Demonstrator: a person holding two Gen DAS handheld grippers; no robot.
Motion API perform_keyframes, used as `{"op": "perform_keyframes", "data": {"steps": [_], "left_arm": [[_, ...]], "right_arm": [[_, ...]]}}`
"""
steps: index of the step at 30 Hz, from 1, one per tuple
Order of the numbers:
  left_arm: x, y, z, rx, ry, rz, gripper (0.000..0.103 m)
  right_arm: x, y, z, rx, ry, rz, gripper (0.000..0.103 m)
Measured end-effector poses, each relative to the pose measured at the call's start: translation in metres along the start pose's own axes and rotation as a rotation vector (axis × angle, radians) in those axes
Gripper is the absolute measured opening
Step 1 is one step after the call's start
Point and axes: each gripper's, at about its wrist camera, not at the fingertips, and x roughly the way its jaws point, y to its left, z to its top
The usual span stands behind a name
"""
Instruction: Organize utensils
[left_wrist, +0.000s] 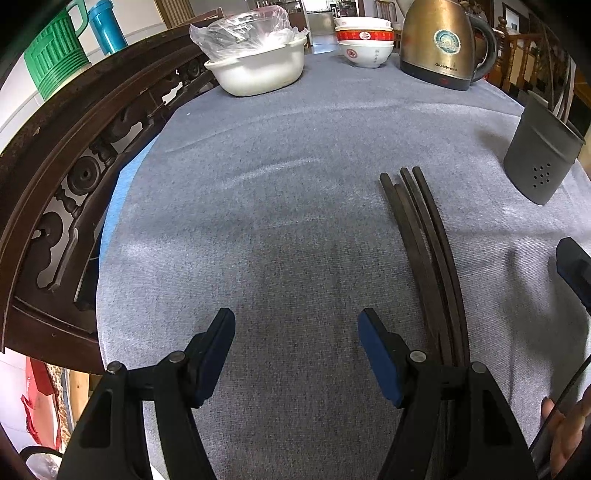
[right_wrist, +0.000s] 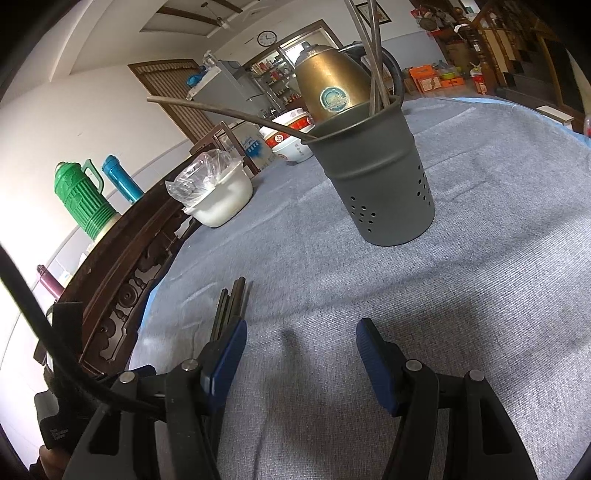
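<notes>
Several dark chopsticks lie side by side on the grey tablecloth, just right of my left gripper, which is open with only cloth between its blue pads. A grey perforated utensil holder stands at the right. In the right wrist view that holder stands upright ahead with several thin utensils sticking out of it. My right gripper is open over bare cloth. The chopsticks' ends show just beyond its left finger, partly hidden by it.
A white basin with a plastic bag, stacked bowls and a brass kettle stand at the table's far side. A dark carved wooden rail runs along the left edge. Green and blue flasks stand beyond it.
</notes>
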Motion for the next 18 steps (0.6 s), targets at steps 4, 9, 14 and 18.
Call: {"op": "perform_keyframes", "data": {"steps": [4, 9, 14, 18], "left_arm": [[-0.001, -0.0006, -0.0002, 0.006, -0.006, -0.006, 0.07], [-0.0031, -0.0025, 0.0006, 0.013, -0.016, -0.01, 0.07], [-0.0045, -0.0048, 0.0015, 0.022, -0.023, -0.014, 0.07], [-0.0035, -0.0056, 0.0024, 0.025, -0.022, -0.016, 0.07]], "right_arm": [[0.0001, -0.0003, 0.0002, 0.002, -0.001, -0.002, 0.065], [0.0008, -0.0011, 0.0007, 0.006, -0.004, -0.005, 0.065], [0.0007, -0.0016, 0.0009, 0.01, -0.009, -0.005, 0.065], [0.0007, -0.002, 0.0005, 0.011, -0.011, -0.003, 0.065]]}}
